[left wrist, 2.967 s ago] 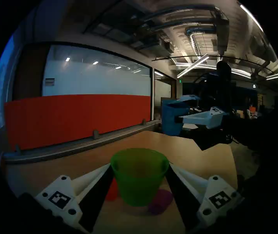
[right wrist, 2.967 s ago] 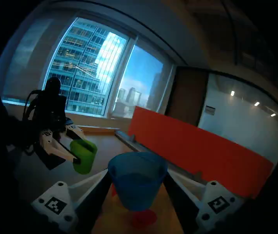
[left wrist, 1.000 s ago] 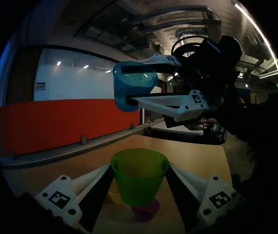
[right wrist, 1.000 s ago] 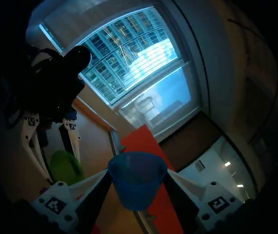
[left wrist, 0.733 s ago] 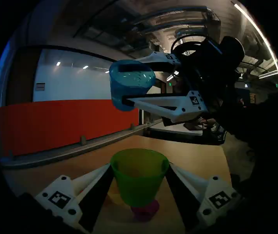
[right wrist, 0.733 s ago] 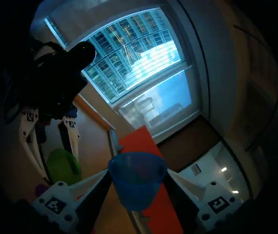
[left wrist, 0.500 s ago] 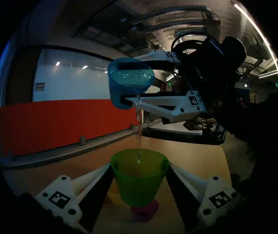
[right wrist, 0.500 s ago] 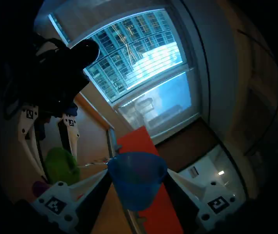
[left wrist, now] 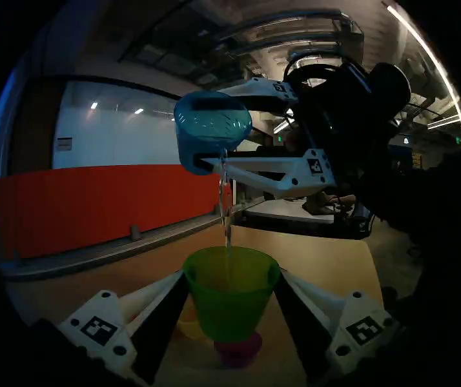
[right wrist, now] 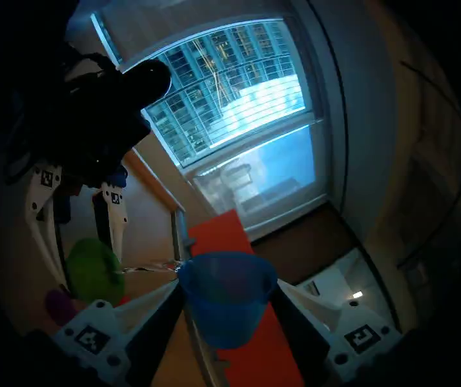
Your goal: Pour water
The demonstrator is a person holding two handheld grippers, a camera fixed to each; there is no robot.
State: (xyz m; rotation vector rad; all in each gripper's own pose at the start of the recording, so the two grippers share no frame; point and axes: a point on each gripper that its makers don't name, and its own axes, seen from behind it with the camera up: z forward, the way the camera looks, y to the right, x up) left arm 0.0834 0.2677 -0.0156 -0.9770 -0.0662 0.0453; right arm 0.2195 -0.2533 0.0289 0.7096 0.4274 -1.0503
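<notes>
The green cup is seen to be of translucent plastic, smooth and faintly glossy, as is the blue cup. The left tool is made of matt white plastic faced inside in black. The desk is surfaced in smooth, wood-look laminate with a dull sheen.

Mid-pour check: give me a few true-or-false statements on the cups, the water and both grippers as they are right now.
1. A stream of water runs from the blue cup down into the green cup. True.
2. The blue cup is held upright. False: it is tipped to pour, above the green cup.
3. The left gripper is shut on the green cup. True.
4. The right gripper is open and empty. False: it is shut on the blue cup.
</notes>
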